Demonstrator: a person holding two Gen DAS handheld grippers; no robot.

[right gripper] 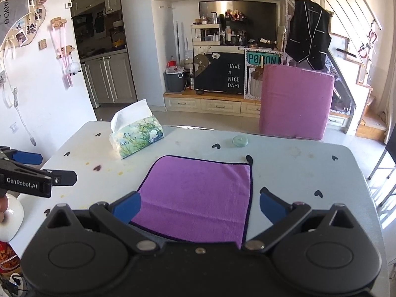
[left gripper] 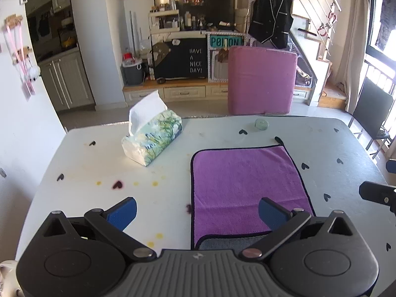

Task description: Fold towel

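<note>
A purple towel [left gripper: 245, 180] with a dark hem lies flat on the white table [left gripper: 99, 163], a grey underside strip showing at its near edge. It also shows in the right wrist view [right gripper: 198, 198]. My left gripper [left gripper: 198, 212] is open and empty, hovering above the towel's near left corner. My right gripper [right gripper: 200, 205] is open and empty, above the towel's near edge. The left gripper's body shows at the left edge of the right wrist view [right gripper: 27, 175].
A tissue pack [left gripper: 153, 136] lies on the table's far left, also in the right wrist view [right gripper: 136, 136]. A small green round lid [left gripper: 261, 124] sits near the far edge. A pink cushioned chair [left gripper: 261, 79] stands behind the table. A white object [right gripper: 10, 217] is at the left edge.
</note>
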